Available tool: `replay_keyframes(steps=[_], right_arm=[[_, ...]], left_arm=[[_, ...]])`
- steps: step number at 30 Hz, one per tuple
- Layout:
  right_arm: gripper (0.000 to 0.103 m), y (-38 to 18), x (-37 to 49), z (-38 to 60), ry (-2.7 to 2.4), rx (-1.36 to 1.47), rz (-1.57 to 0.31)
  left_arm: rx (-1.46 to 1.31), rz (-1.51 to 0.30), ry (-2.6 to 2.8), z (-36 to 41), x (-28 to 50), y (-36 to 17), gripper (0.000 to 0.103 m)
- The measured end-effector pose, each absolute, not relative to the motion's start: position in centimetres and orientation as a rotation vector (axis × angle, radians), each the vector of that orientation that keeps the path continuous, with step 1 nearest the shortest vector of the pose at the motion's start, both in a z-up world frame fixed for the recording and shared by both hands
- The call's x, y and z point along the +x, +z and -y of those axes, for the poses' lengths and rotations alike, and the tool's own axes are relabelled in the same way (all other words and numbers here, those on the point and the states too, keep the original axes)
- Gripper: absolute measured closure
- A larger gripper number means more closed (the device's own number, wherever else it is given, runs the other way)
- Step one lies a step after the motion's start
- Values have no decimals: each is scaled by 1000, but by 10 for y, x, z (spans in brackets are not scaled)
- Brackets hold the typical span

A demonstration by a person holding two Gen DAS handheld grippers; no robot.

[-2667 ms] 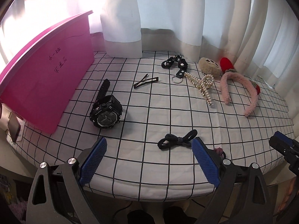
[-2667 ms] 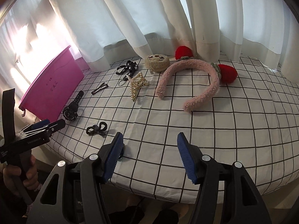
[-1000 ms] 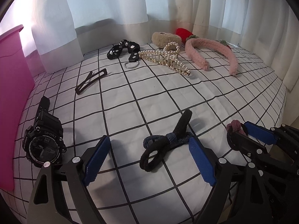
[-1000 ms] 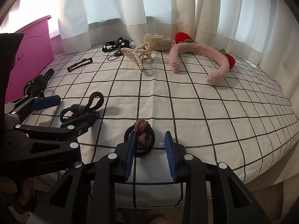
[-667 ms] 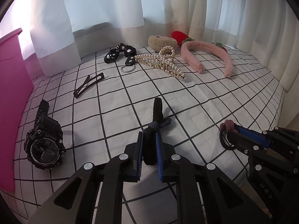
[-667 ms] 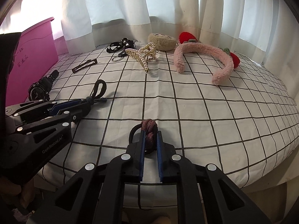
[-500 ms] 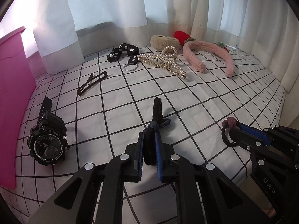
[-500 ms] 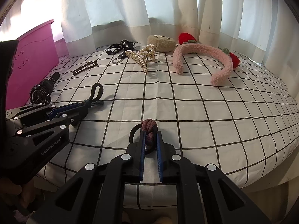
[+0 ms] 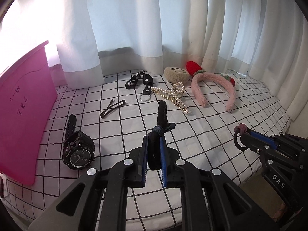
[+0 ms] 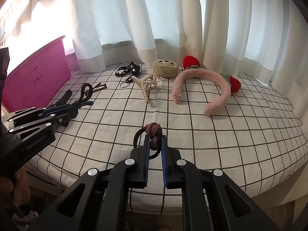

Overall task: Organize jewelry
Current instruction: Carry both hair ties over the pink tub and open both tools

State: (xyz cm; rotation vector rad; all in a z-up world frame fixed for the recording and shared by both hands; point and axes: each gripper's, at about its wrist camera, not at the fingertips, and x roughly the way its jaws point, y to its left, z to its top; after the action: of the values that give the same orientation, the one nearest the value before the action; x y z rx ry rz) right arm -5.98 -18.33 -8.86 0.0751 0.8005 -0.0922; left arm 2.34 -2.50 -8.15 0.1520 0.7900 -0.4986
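Note:
My left gripper is shut on a black hair tie with a dark blue knot, held up above the checked cloth; its free loop sticks out ahead of the fingers. My right gripper is shut on a hair tie with a mauve knot and a thin black loop, also lifted off the cloth. Each gripper shows in the other's view: the right gripper at the right edge, the left gripper at the left. A pink bin stands at the far left.
On the checked cloth lie a black sport watch, a black hair clip, a dotted black strap with a ring, a pearl claw clip, a beige plush clip and a pink fuzzy headband. White curtains hang behind.
Both grippers closed on their hair ties, then rose off the cloth carrying them. The table now looks farther below in both views.

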Motion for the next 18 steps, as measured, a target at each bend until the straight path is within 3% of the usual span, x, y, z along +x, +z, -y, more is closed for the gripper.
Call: replay_keyframes(steps=[9,18], right_arm=[[92,-17,-49,182,91,-11,-687],[92,44,3,131,395,-6,-565]], left_arm=[[41,-689,-304,-9,8,-5,91],[-46,-586,20,-95,-8,55,91]])
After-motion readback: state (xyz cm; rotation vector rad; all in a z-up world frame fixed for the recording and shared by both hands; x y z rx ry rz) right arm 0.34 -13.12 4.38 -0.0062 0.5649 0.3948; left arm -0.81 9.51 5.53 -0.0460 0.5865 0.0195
